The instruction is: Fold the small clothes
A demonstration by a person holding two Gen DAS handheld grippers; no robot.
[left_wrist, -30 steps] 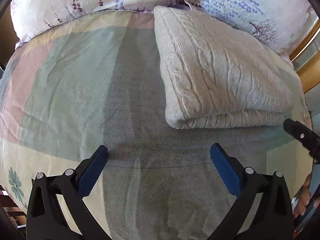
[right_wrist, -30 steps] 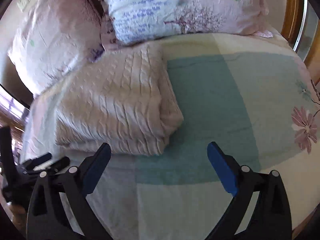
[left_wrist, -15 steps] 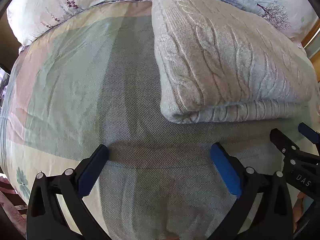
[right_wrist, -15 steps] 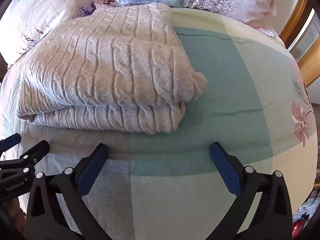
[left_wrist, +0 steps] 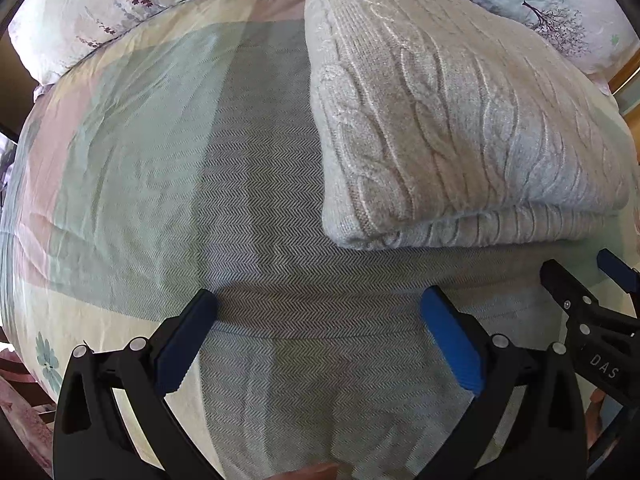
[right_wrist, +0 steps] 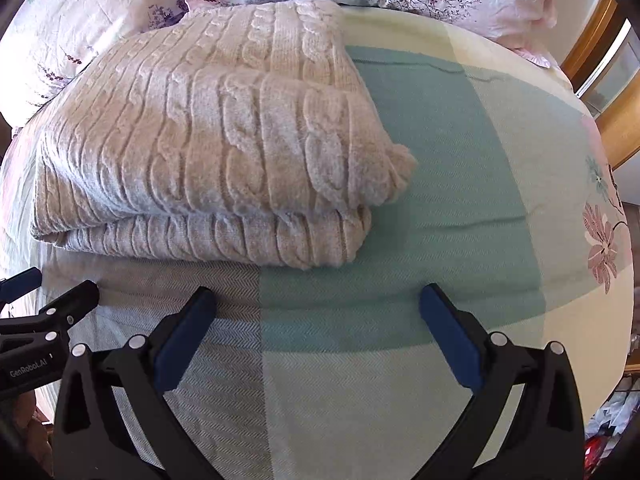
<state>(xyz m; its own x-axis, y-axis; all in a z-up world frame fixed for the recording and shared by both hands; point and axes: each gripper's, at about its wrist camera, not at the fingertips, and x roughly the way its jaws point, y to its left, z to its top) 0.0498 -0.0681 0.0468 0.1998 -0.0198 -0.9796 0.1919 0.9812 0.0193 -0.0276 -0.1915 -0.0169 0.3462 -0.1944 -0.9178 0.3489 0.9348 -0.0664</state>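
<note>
A folded cable-knit sweater (left_wrist: 460, 120) lay on the bed, on a blanket (left_wrist: 256, 208) of green, grey and cream blocks. It was doubled over on itself, with the fold line running along its near edge, so two thick layers showed there. Its far end lay right up against the floral pillows (left_wrist: 120, 12) at the head of the bed.

The left tongs (left_wrist: 318, 322) hung low over the blanket just short of the sweater's near left corner, blue pads (left_wrist: 188, 340) spread wide with nothing between them. Only herringbone weave showed in the gap. They were near the sweater but not touching it.

The right tongs (right_wrist: 316, 318) sat just short of the sweater's near right corner, equally wide apart and empty, over the seam where the grey block met the green. The sweater (right_wrist: 208, 136) filled the left half of that view, its top layer ending in a fuzzy rounded corner that overhung the lower layer a little. A pink flower print (right_wrist: 602, 240) marked the blanket well to the right of the sweater.

Each pair of tongs showed at the edge of the other's view, so the two stood side by side along the sweater's near edge: the right tongs (left_wrist: 592, 300) beyond its right end, the left tongs (right_wrist: 44, 300) beyond its left end. A wooden frame (right_wrist: 616, 120) stood beyond the bed's far right side.
</note>
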